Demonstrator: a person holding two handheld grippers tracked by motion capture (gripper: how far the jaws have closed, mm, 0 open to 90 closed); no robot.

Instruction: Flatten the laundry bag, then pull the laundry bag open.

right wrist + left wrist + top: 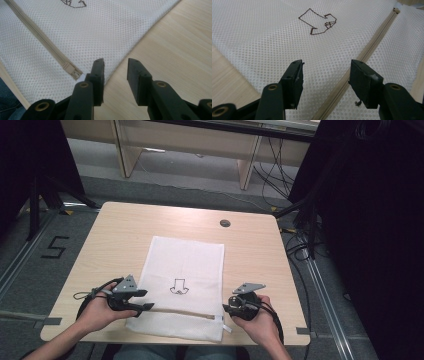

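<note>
1. A white mesh laundry bag (182,285) lies flat on the light wooden tabletop (110,235), its long side running away from the person and its near end close to the tabletop's near edge
2. A beige zipper (175,312) crosses the bag near that end, and a small dark outline drawing (179,287) sits on the mesh just beyond it
3. The left gripper (149,299) is at the bag's left edge, held in the person's left hand (100,312); its jaws stand wide apart and grasp nothing, with mesh and the zipper (362,57) showing between them in the left gripper view
4. The right gripper (226,310) is at the bag's right edge, in the right hand (257,322); its jaws are parted and released, poised over the bag's edge and bare wood
5. In the right gripper view the zipper's slider end (72,71) lies just left of the jaws
6. No earlier picture is at hand, so only the released state of both is told here
</note>
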